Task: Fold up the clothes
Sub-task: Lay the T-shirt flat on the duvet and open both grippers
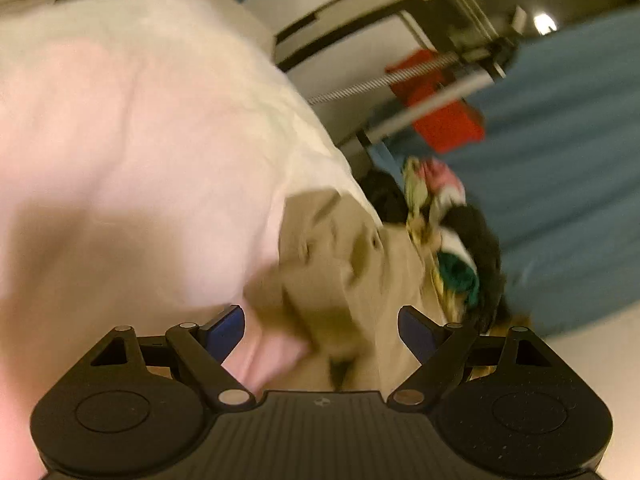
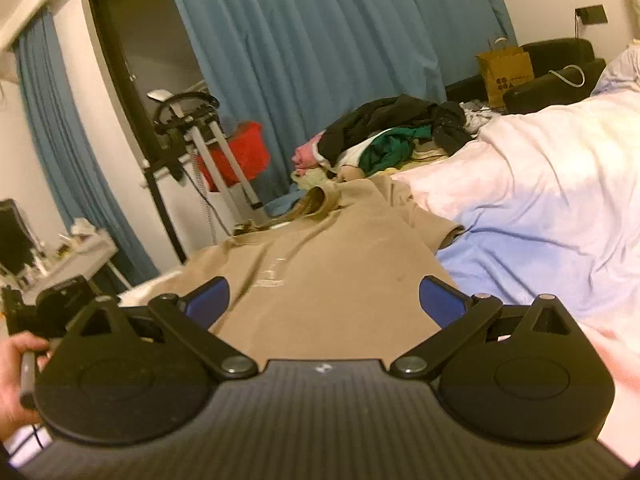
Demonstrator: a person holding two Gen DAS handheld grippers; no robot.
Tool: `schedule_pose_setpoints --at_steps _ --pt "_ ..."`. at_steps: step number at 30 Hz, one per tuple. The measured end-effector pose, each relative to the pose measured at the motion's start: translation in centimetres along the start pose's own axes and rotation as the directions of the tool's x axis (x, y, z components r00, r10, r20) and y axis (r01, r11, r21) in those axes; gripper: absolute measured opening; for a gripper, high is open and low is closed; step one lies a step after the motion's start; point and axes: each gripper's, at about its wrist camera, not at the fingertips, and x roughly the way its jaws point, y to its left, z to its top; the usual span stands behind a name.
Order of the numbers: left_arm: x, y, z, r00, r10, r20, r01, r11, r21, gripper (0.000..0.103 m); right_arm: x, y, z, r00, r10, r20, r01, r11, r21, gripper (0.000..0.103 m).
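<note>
Right at the lens in the left wrist view, the left gripper [image 1: 320, 332] fills the bottom of the frame, its blue-padded fingers [image 1: 224, 330] spread wide with nothing clamped between them. Just past the tips, centre-low, sits the tan shirt [image 1: 340, 272], rumpled into folds here. The picture is smeared and tilted, so I can't quite say whether a pad brushes the cloth, but it looks like a reach, not a grip. The pink-white duvet [image 1: 120, 140] swamps the whole left half. Mid-right, a pile of clothes [image 1: 448, 232] waits, dark and green and floral, with blue curtains [image 1: 560, 140] behind.

Over to the right wrist view, much sharper. The right gripper [image 2: 324, 300] sits low centre, jaws wide apart as well, holding nothing. The tan shirt [image 2: 320, 264] lies stretched out straight ahead from between the fingers up towards the frame's middle, collar at the far end, one short sleeve pointing right onto the duvet [image 2: 540, 200]. At lower left a hand [image 2: 16, 376] grips a handle. The clothes pile [image 2: 392, 132] sits upper centre, a red tub [image 2: 240, 148] to its left by the curtains [image 2: 320, 40].

How far along? Early, by my reading. The shirt is laid out roughly flat but no fold shows in it yet, both tools look poised at the near hem, and that whole heap beyond hasn't been sorted.
</note>
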Motion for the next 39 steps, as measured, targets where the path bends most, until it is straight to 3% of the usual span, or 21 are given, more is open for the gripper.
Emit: schedule_pose_setpoints --at_steps 2,3,7,10,11,14,17,19,22,25,27,29,31,32,33,34,36,39 --pt "1.9 0.0 1.1 1.000 0.014 0.022 -0.015 1.000 0.019 0.081 1.1 -0.4 -0.2 1.000 -0.018 -0.012 0.018 1.000 -0.002 0.103" --pt "2.7 -0.1 1.6 0.999 0.027 0.038 -0.028 0.999 0.046 0.071 1.5 -0.8 -0.4 1.000 -0.024 -0.020 0.024 1.000 0.002 0.103" --pt "5.6 -0.8 3.1 0.996 0.067 0.062 -0.074 0.991 0.114 0.057 3.1 -1.9 -0.8 0.999 -0.035 -0.031 0.037 0.998 0.043 0.103" --pt "6.7 -2.2 3.9 0.995 0.094 0.040 -0.101 0.975 0.200 0.029 4.2 -2.1 -0.7 0.999 -0.030 -0.020 0.032 0.997 0.068 0.103" --pt "7.0 -2.8 4.3 0.994 0.110 0.026 -0.113 0.965 0.236 0.009 4.5 -2.1 -0.6 0.999 -0.029 -0.016 0.030 0.997 0.074 0.103" --pt "7.2 -4.8 5.9 0.983 0.183 0.013 -0.177 0.931 0.320 0.004 4.8 -1.7 -0.6 1.000 -0.023 -0.009 0.024 0.998 0.062 0.103" --pt "6.3 -7.6 8.2 0.966 0.240 0.094 -0.257 0.865 0.430 0.004 4.8 -1.4 -0.6 1.000 -0.023 -0.012 0.023 0.999 0.043 0.103" --pt "5.6 -10.0 9.7 0.947 0.268 0.180 -0.322 0.804 0.500 0.004 4.8 -1.2 -0.6 1.000 -0.029 -0.009 0.029 0.999 0.030 0.103" --pt "5.2 -13.5 11.3 0.894 0.297 0.335 -0.444 0.684 0.578 0.004 4.7 -1.3 -0.6 0.999 -0.039 -0.007 0.039 0.999 0.020 0.103" --pt "6.7 -14.9 11.4 0.843 0.324 0.430 -0.536 0.576 0.617 0.004 4.7 -1.5 -0.7 0.999 -0.047 -0.007 0.047 0.999 0.015 0.103" --pt "8.7 -14.7 10.7 0.826 0.349 0.443 -0.563 0.536 0.629 0.006 4.8 -1.5 -0.7 0.999 -0.052 -0.006 0.052 0.999 0.007 0.103" --pt "9.5 -13.6 9.9 0.839 0.351 0.415 -0.544 0.548 0.636 0.015 5.0 -1.4 -0.7 0.999 -0.053 0.000 0.053 0.999 0.002 0.103" --pt "9.6 -12.4 9.3 0.852 0.366 0.375 -0.524 0.579 0.624 0.027 5.3 -1.4 -0.7 0.999 -0.053 0.004 0.053 0.999 -0.007 0.103" --pt "9.2 -12.0 9.0 0.866 0.364 0.342 -0.499 0.610 0.616 0.041 5.4 -1.3 -0.7 0.999 -0.052 0.005 0.052 0.999 -0.014 0.103" --pt "8.4 -11.5 8.6 0.886 0.345 0.309 -0.463 0.639 0.615 0.047 5.6 -1.2 -0.8 0.999 -0.050 0.005 0.050 0.998 -0.022 0.103" --pt "7.5 -11.3 8.0 0.902 0.320 0.290 -0.431 0.651 0.625 0.048 5.7 -1.1 -0.8 0.999 -0.048 0.006 0.048 0.998 -0.031 0.103" --pt "5.2 -11.6 6.3 0.927 0.268 0.263 -0.376 0.653 0.658 0.065 5.7 -0.9 -0.8 0.999 -0.042 0.010 0.043 0.998 -0.046 0.103" --pt "0.6 -12.7 2.9 0.952 0.205 0.229 -0.307 0.655 0.691 0.074 5.1 -0.6 -0.7 0.999 -0.041 0.030 0.043 0.997 -0.060 0.103"
